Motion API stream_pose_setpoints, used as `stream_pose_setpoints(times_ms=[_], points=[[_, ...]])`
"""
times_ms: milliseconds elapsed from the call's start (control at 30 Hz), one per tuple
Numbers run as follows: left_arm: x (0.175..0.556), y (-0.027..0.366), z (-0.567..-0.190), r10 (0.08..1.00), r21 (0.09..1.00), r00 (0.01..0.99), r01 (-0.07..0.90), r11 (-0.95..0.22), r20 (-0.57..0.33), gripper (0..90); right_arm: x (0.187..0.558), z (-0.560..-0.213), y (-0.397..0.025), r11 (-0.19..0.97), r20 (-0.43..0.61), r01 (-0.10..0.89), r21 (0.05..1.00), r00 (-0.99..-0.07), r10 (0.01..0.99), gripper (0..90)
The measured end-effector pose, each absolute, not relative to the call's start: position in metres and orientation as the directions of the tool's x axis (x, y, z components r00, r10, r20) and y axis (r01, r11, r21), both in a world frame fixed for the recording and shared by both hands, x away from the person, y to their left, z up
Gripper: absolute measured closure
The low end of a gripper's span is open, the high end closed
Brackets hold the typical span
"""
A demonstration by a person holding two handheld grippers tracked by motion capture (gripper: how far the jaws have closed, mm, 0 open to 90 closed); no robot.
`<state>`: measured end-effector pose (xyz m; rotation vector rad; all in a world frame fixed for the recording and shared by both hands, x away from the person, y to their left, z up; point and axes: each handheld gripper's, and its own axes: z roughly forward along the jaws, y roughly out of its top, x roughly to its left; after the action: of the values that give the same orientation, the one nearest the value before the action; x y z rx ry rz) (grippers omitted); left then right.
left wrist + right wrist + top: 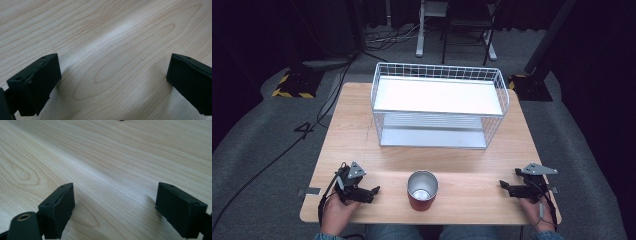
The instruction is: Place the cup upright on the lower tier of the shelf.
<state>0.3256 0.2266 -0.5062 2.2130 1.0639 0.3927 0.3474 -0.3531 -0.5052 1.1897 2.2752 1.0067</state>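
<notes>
The red cup [422, 190] stands upright at the frame's lower centre, between the left gripper [373, 191] and right gripper [503, 185]. The left looks slightly nearer. Both jaws gape wide, empty, over bare desk [472, 165].

Red steel-lined cup [422, 190], upright, empty, table's near edge, before white wire rack [439, 105]

1. The high view looks forward and down from above the person's side, taking in the whole wooden table [362, 130], with the wire rack [439, 105] at centre frame.
2. The left gripper view sits very near the tabletop [112, 37], looking along its two spread jaws.
3. The right gripper view does likewise, low over the wood [112, 152].
4. All three share the tabletop.
</notes>
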Motion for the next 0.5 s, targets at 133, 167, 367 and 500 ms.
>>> stream_pose_setpoints(times_ms=[133, 167, 367, 500], points=[[0.324, 0.226, -0.506, 0.781, 0.669, 0.625, 0.579, -0.466, 0.003, 0.0, 0.347, -0.505, -0.353, 0.383, -0.004, 0.551, 0.742, -0.567, 0.824, 16.0], [0.321, 0.226, -0.505, 0.78, 0.691, 0.625, 0.562, -0.454, 0.004, 0.0, 0.347, -0.505, -0.353, 0.382, -0.003, 0.553, 0.741, -0.565, 0.825, 16.0], [0.311, 0.228, -0.498, 0.771, 0.752, 0.636, 0.511, -0.417, -0.005, 0.0, 0.347, -0.505, -0.353, 0.381, -0.005, 0.553, 0.741, -0.563, 0.827, 16.0], [0.302, 0.229, -0.496, 0.773, 0.784, 0.633, 0.499, -0.369, -0.04, 0.0, 0.347, -0.505, -0.353, 0.38, -0.004, 0.554, 0.741, -0.562, 0.827, 16.1]])
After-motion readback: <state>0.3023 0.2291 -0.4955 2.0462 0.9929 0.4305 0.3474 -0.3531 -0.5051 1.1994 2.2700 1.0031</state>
